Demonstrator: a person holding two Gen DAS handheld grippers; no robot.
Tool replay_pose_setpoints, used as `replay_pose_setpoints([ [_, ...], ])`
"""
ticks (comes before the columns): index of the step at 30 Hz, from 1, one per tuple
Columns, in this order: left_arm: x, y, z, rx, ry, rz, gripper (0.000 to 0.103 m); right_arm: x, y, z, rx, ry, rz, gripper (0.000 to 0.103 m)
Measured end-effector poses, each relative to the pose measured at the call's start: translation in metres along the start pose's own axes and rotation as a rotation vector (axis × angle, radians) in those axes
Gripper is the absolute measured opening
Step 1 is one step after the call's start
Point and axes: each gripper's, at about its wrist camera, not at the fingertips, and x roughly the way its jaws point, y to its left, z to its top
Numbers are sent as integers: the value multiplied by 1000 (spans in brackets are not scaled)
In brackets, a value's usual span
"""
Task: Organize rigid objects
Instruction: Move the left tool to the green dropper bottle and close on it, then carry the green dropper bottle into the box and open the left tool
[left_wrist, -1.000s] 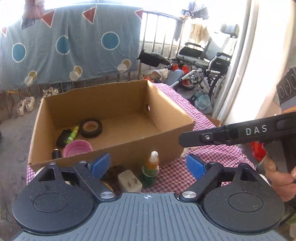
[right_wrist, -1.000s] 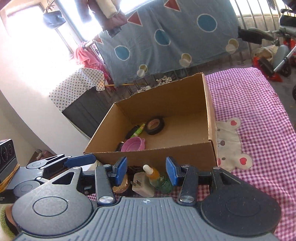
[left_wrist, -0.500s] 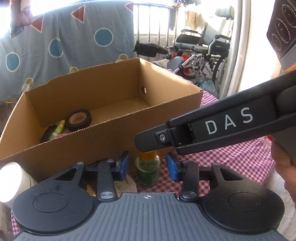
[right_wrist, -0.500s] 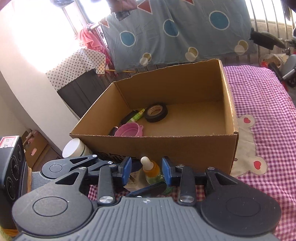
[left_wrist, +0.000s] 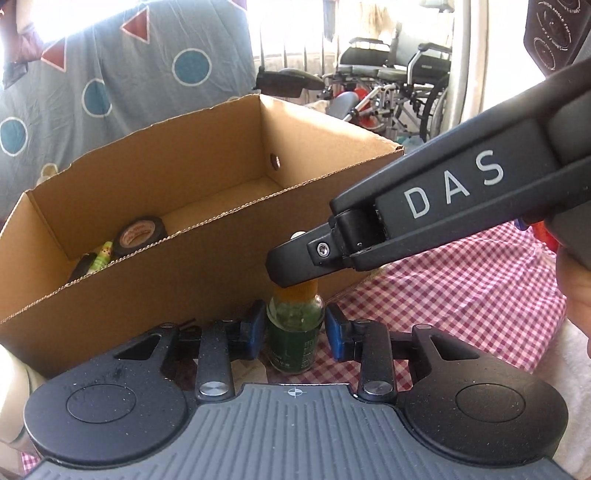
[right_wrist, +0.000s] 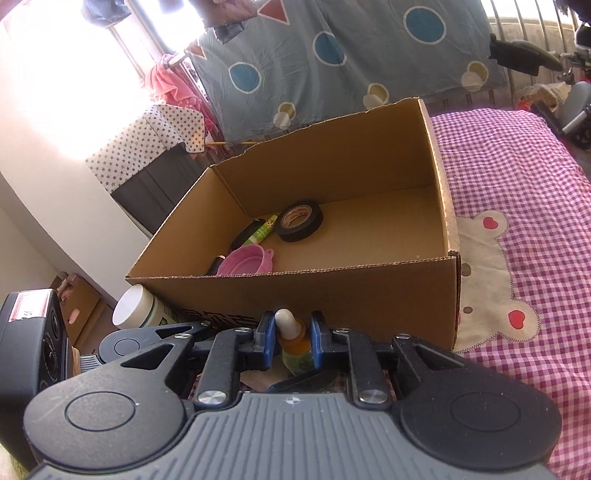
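Note:
A small green glass dropper bottle (left_wrist: 293, 339) with an orange collar and white tip stands on the checked cloth, just in front of the cardboard box (right_wrist: 332, 295). My left gripper (left_wrist: 295, 330) has its blue pads against the bottle's green body, and its jaws are closing. My right gripper (right_wrist: 292, 332) comes from the other side; its jaws are closing too, with the pads on the orange collar (right_wrist: 293, 341). One right finger (left_wrist: 369, 229) crosses the left wrist view and hides the bottle's top.
The box holds a black tape roll (right_wrist: 300, 220), a pink folding bowl (right_wrist: 247, 260) and a green tube (right_wrist: 266, 229). A white-lidded jar (right_wrist: 135, 308) stands at its left corner. Pink checked cloth (right_wrist: 517, 221) spreads to the right. A wheelchair (left_wrist: 399, 74) stands beyond.
Both grippers have sunk and moved in on the dropper bottle. Their jaws went from wide apart to narrow, with the pads now on the bottle.

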Motion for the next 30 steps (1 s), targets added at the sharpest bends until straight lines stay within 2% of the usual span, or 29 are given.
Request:
replay_pose_setpoints([
  [5,-1,-7,-2,27,-4,24,32,-1,-5,-1,14,-6,10,21],
  [15,-14,-7,2,4,-14,11,31,-13,6,0,-6,-16,-4,22],
  [23,-60,-7,13,-19,-97,13,31,-52,37,9,-83,-77,12,22],
  [30,-108,9,42,-38,-207,47,31,-83,77,37,-196,-170,73,22],
])
